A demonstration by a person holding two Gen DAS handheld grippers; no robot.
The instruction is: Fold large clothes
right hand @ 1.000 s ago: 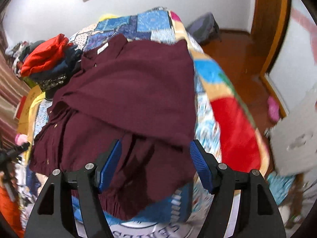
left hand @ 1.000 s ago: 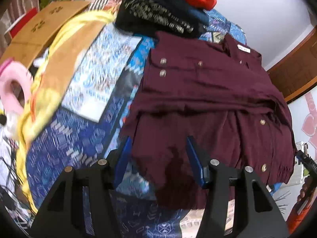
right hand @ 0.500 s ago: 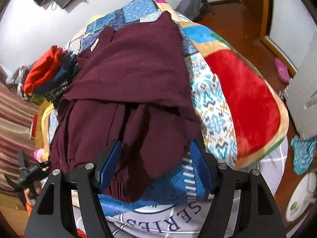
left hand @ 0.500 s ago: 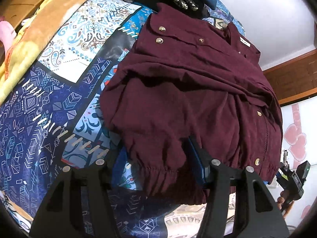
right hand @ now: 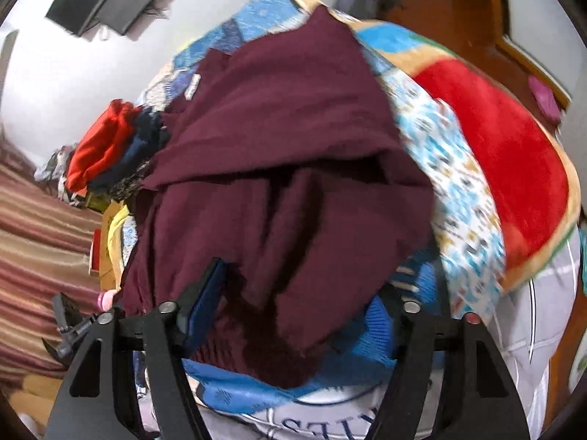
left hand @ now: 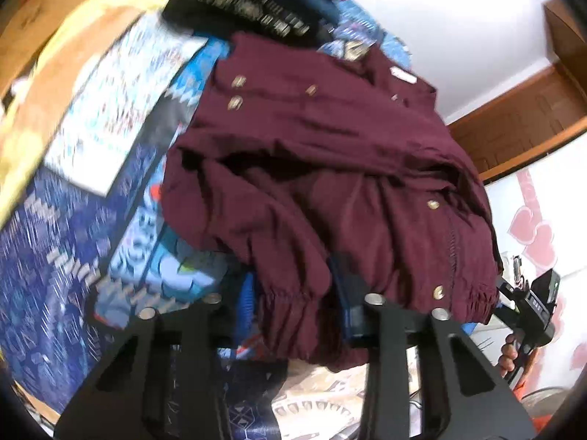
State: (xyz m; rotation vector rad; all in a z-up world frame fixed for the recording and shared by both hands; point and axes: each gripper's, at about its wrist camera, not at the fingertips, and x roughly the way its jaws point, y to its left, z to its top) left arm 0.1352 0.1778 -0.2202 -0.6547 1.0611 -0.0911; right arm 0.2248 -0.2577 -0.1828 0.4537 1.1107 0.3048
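The maroon jacket (left hand: pixel 330 168) lies on the bed (left hand: pixel 66 242), collar far, elastic hem nearest both tongs: left tongs (left hand: pixel 293 308) have just closed on the hem's left part, right tongs (right hand: pixel 293 300) on its right corner, so neither hand is nearer.

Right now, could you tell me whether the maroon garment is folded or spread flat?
Partly folded: the maroon garment has its upper layer doubled over the lower part, hem bunched at the bed's edge.

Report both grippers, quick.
Left gripper: fingers just closing, jacket hem between; grip unclear.
Right gripper: fingers just closing, jacket between; grip unclear.
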